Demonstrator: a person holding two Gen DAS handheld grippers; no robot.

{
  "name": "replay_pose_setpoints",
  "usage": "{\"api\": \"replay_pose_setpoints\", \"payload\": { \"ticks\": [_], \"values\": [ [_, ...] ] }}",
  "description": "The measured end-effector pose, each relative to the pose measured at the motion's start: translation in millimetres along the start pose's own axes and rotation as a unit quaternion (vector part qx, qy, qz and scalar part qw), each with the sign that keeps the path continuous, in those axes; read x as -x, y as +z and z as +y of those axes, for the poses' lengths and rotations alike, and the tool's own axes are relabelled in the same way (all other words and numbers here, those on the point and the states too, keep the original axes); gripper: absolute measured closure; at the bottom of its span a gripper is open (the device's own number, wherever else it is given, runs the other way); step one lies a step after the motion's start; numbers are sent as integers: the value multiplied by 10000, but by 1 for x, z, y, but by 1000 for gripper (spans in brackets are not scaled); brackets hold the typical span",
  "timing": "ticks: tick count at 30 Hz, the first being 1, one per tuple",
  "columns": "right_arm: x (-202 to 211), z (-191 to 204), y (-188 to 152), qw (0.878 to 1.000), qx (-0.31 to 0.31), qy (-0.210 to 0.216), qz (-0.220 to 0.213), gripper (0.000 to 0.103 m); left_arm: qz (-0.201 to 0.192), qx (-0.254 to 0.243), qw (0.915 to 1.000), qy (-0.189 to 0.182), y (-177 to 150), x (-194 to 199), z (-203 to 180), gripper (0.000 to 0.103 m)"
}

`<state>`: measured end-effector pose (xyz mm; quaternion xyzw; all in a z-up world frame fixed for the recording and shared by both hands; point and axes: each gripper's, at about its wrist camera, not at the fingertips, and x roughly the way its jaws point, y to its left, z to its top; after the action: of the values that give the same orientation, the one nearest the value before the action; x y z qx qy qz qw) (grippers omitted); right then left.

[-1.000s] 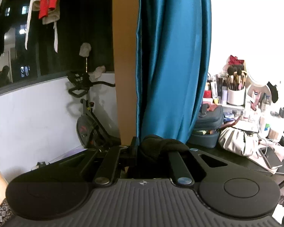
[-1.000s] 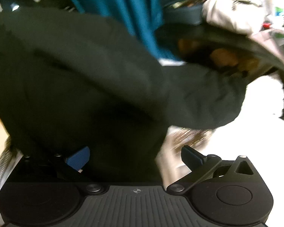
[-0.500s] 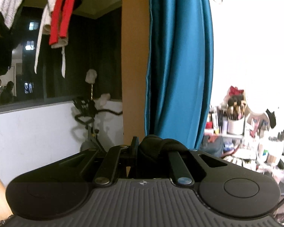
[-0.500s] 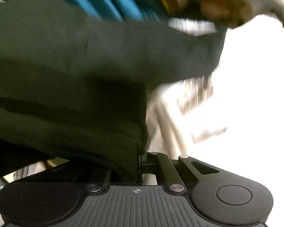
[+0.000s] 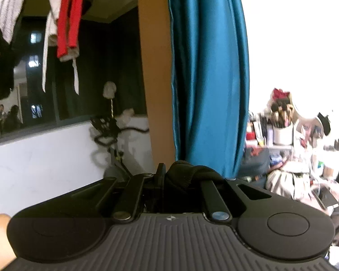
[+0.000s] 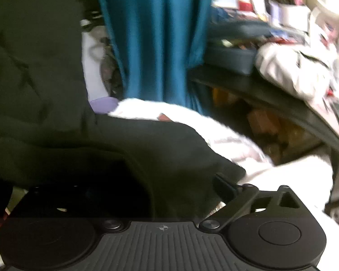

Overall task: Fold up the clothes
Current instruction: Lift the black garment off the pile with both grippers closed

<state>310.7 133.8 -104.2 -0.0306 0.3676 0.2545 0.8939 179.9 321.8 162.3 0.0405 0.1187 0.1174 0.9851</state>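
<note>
A black garment (image 6: 56, 113) hangs across the left half of the right wrist view and sags over my right gripper (image 6: 160, 180). That gripper's jaws are opening wide. Only its right finger (image 6: 224, 186) shows, clear of the cloth's edge; the other is buried under the fabric, which lies loosely between the jaws. In the left wrist view my left gripper (image 5: 169, 174) is shut on a bunched fold of the same black garment (image 5: 189, 176), held up level in front of the curtain.
A teal curtain (image 5: 208, 79) and a wooden post (image 5: 153, 67) stand straight ahead. A cluttered desk (image 5: 305, 149) fills the right, and an exercise bike (image 5: 110, 140) stands by the white wall. Clothes (image 5: 65, 18) hang top left. White bedding (image 6: 226, 135) lies below.
The left gripper has risen with the cloth pinched in it. The right gripper closed on the black garment half a second ago, has spread wide again, and has rolled.
</note>
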Motion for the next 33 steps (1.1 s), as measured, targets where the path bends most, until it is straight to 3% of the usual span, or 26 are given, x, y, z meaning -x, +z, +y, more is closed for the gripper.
{"api": "replay_pose_setpoints", "payload": {
  "ticks": [7, 11, 15, 16, 18, 19, 20, 21, 26, 33],
  "values": [
    [-30, 46, -11, 9885, 1321, 632, 390, 1, 468, 112, 9988, -42, -20, -2, -6, 94],
    [-60, 53, -17, 9870, 1091, 841, 833, 1, 405, 5, 9991, -121, -25, 5, -10, 94],
    [-86, 45, -12, 9834, 440, 1190, 1297, 1, 440, 67, 9990, -72, -26, 5, -10, 94],
    [-94, 38, -6, 9821, 339, 1277, 1344, 7, 460, 114, 9989, -51, -24, 5, -9, 94],
    [-96, 30, 3, 9809, 161, 1388, 1355, 42, 482, 217, 9986, -14, -23, 4, -5, 94],
    [-92, 27, 6, 9795, 48, 1477, 1369, 78, 457, 241, 9987, 6, -22, 4, -4, 94],
    [-85, 26, 7, 9784, -66, 1542, 1376, 87, 433, 266, 9987, 27, -22, 4, -2, 94],
    [-72, 27, 7, 9787, -178, 1540, 1346, 89, 399, 276, 9988, 26, -20, 4, -2, 94],
    [-8, 19, 39, 9834, -667, 1627, 452, 93, 217, 268, 9994, -52, -10, 8, -7, 94],
    [122, -1, 110, 9673, -890, 2043, -1212, 94, -217, 260, 9991, -269, 13, 26, -27, 94]
  ]
}}
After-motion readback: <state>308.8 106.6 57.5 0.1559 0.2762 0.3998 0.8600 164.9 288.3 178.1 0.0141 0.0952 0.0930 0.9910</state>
